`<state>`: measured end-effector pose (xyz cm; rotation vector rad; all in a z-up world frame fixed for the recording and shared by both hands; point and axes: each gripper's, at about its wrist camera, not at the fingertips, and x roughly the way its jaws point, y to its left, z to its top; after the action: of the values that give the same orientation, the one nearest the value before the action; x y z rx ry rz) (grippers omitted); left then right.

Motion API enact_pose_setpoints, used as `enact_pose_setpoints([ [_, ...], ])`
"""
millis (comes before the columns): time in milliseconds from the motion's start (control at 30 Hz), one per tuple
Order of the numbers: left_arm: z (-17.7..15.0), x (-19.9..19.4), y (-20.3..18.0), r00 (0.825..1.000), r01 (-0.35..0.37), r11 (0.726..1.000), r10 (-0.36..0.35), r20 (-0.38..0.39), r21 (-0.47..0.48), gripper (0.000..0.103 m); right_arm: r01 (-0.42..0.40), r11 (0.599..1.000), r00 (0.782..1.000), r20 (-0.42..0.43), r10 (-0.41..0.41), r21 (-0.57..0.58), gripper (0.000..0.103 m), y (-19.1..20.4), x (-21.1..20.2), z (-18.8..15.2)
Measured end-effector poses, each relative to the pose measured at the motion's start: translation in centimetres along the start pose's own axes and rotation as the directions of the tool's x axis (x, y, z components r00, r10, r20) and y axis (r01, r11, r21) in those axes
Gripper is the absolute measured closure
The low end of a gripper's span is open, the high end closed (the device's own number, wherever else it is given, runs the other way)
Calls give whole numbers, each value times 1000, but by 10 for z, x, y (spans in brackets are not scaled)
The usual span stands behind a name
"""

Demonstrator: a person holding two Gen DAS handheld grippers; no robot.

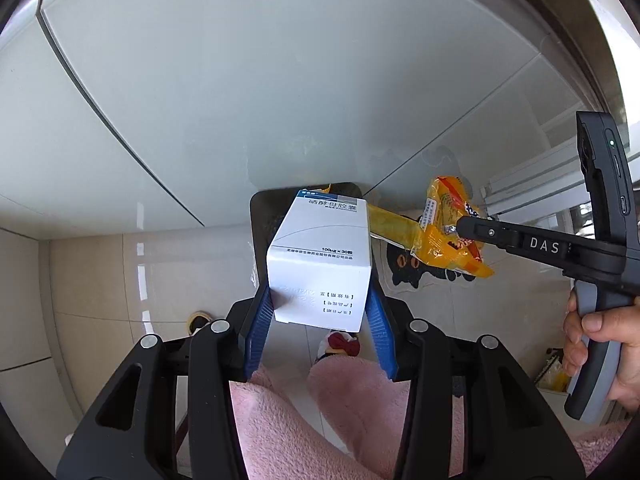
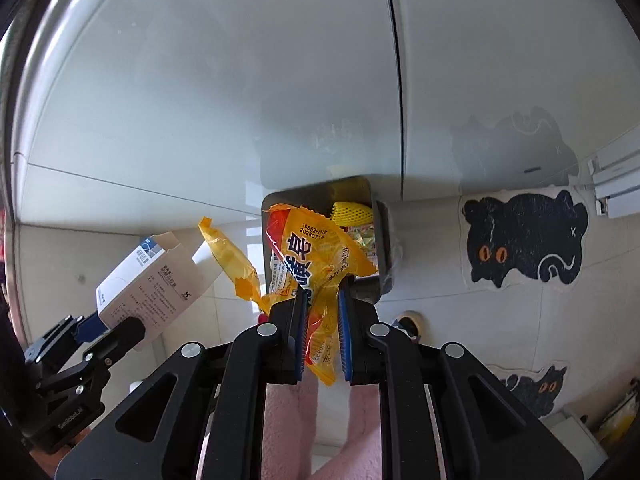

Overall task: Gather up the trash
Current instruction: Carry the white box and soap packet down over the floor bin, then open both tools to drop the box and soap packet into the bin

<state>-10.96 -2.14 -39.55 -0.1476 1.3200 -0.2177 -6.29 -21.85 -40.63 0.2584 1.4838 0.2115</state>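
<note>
- Two grippers: left point(image 1: 320, 312), right point(image 2: 323, 312)
- One white box point(image 1: 320, 268)
- Two yellow wrappers point(image 2: 316, 248) point(image 2: 230, 260)
- One bin point(image 2: 382, 240)
- Two cat mats point(image 2: 524, 236) point(image 2: 532, 390)

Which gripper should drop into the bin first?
Right, probably. The right gripper pinches the yellow wrapper and it hangs right over the open bin. The left gripper grips the white box, which sits off to the side in the right wrist view.
</note>
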Motion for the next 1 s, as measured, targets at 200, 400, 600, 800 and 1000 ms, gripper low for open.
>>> enact_pose_setpoints([
  [200, 3, 48, 6, 998, -33, 999, 33, -57, -12, 60, 50, 998, 999, -18, -50, -28, 88, 14, 41, 4],
  [400, 11, 88, 14, 993, -51, 998, 48, -109, -28, 60, 55, 998, 996, -70, -53, 23, 88, 4, 80, 10],
  [600, 15, 111, 24, 987, -37, 999, 30, -155, -39, 60, 43, 995, 993, -118, -32, 95, 85, -6, 107, 14],
  [800, 21, 122, 23, 983, -7, 1000, 2, -185, -28, 59, 36, 991, 992, -127, -19, 130, 84, -5, 118, 19],
  [1000, 27, 129, 22, 980, -20, 999, 14, -199, -30, 51, 50, 986, 990, -138, -28, 159, 47, -7, 128, 24],
])
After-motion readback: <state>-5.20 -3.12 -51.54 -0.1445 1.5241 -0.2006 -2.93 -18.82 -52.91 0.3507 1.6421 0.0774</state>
